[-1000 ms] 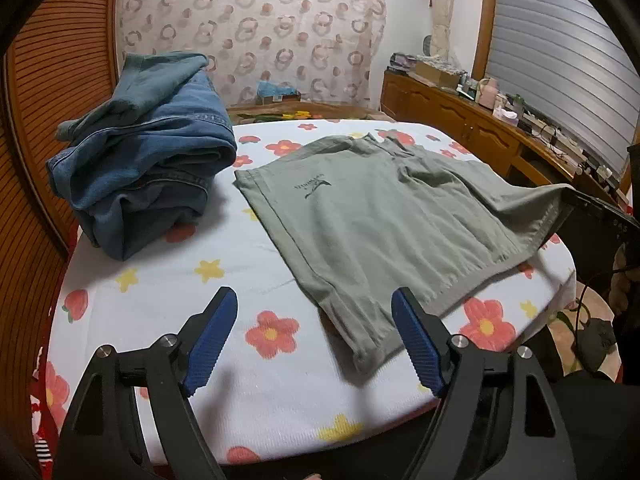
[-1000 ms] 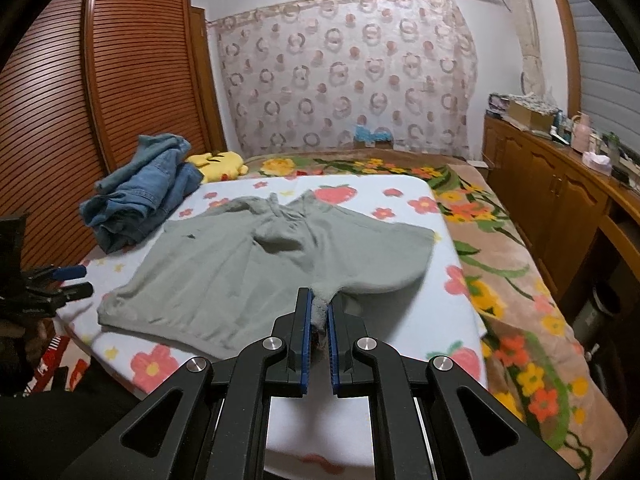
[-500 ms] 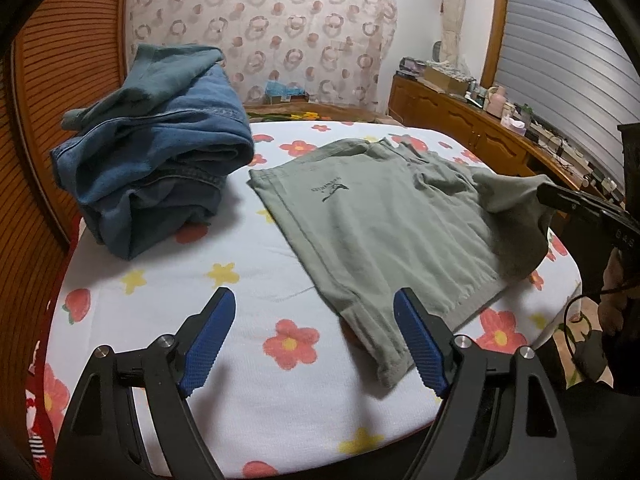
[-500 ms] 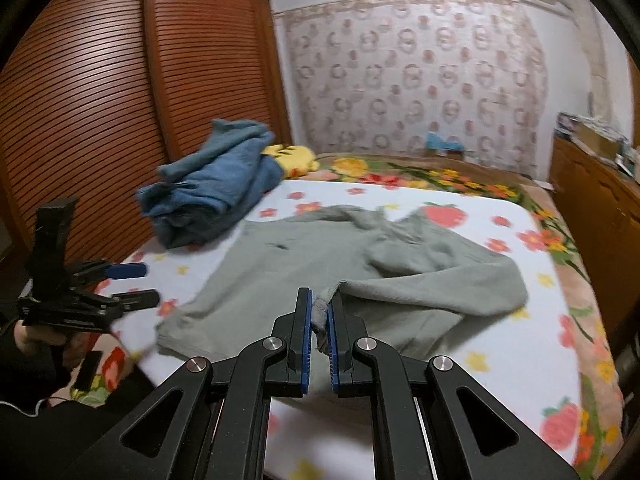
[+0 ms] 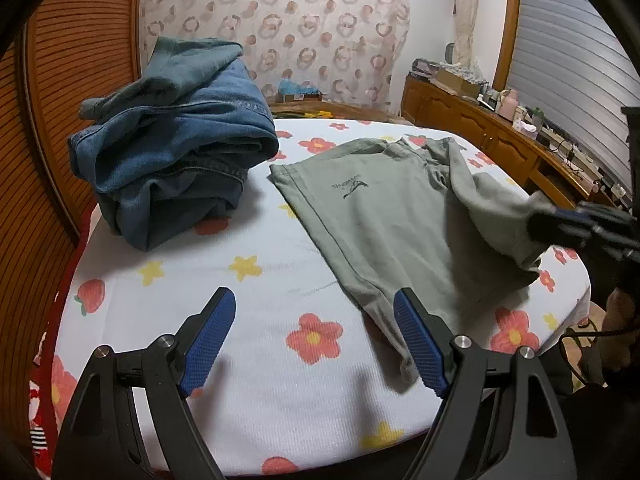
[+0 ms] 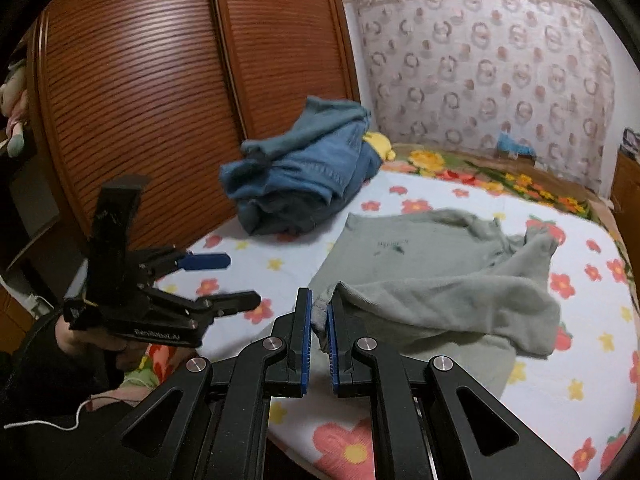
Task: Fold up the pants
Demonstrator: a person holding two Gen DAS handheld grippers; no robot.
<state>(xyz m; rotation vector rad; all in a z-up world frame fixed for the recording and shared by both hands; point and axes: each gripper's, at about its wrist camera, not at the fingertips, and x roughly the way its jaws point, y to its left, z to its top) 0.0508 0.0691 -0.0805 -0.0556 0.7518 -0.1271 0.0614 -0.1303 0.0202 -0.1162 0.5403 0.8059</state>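
Observation:
Grey-green shorts (image 5: pixel 384 216) lie spread on a floral bedsheet (image 5: pixel 240 320); they also show in the right wrist view (image 6: pixel 420 280). My right gripper (image 6: pixel 319 316) is shut on the hem of one leg (image 6: pixel 322 312) and holds it lifted over the other leg. It shows at the right edge of the left wrist view (image 5: pixel 560 220). My left gripper (image 5: pixel 314 338) is open and empty above the sheet, just left of the shorts' near hem corner (image 5: pixel 404 364). It appears in the right wrist view (image 6: pixel 224 280).
A pile of blue jeans (image 5: pixel 172 148) lies at the bed's far left, beside a wooden slatted wardrobe (image 6: pixel 140 100). A yellow plush toy (image 6: pixel 380 144) lies behind the jeans. A cluttered wooden dresser (image 5: pixel 500 140) runs along the right.
My right gripper has carried the held leg leftward across the shorts, folding it over the other leg. My left gripper has moved slightly closer over the sheet, still open.

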